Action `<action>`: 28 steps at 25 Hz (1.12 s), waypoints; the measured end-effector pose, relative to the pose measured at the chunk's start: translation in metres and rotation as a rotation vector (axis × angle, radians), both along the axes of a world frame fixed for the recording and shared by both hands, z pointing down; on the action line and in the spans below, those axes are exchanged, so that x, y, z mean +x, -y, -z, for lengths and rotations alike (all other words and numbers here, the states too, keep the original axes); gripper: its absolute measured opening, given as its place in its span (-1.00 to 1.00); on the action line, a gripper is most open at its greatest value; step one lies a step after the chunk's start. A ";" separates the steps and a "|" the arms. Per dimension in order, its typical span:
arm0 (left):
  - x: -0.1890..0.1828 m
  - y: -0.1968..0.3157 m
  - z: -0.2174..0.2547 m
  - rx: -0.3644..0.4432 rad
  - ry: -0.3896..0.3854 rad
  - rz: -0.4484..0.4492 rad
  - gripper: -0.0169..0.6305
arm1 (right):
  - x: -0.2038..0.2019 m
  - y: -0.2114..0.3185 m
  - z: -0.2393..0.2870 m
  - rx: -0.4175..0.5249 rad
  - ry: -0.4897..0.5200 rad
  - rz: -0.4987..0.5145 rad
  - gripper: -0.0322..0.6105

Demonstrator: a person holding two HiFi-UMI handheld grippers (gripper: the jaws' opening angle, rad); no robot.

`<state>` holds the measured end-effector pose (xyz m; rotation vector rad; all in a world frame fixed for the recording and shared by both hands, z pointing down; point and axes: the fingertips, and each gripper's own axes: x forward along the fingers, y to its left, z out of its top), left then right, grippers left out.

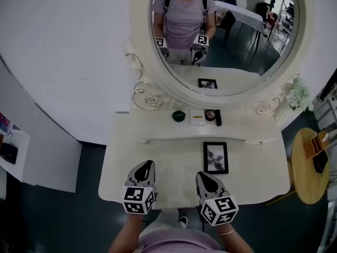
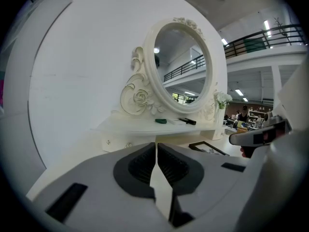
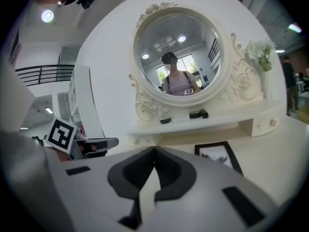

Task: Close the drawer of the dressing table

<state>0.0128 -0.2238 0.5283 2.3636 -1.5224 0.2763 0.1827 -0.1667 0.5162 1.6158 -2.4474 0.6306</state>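
Cream-painted wood, so the drawer should be rigid and fairly light, sliding home under a flat push at mid-front rather than a pinch; pushed off-centre it may skew. No open drawer shows: it probably sits below the jaws, under the table's (image 1: 253, 181) front edge, hidden or already flush. Over that edge hover the left gripper (image 1: 149, 164) and right gripper (image 1: 201, 175), both with jaws pressed together on nothing. A frame (image 1: 216, 157) lies just ahead of the right jaws, the mirror (image 1: 158, 83) beyond.
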 end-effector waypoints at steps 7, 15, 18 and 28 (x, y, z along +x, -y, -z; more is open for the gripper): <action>0.006 -0.028 0.005 0.003 -0.011 -0.054 -0.94 | -0.002 -0.013 0.005 0.017 -0.008 0.006 -0.89; 0.002 -0.044 0.012 0.021 -0.017 -0.046 -0.94 | -0.001 -0.025 0.013 0.051 -0.033 0.011 -0.89; 0.001 -0.048 0.014 0.024 -0.018 -0.042 -0.94 | 0.000 -0.030 0.016 0.057 -0.035 0.009 -0.89; 0.002 -0.056 0.019 0.034 -0.040 -0.049 -0.94 | 0.004 -0.041 0.020 0.060 -0.039 -0.008 -0.89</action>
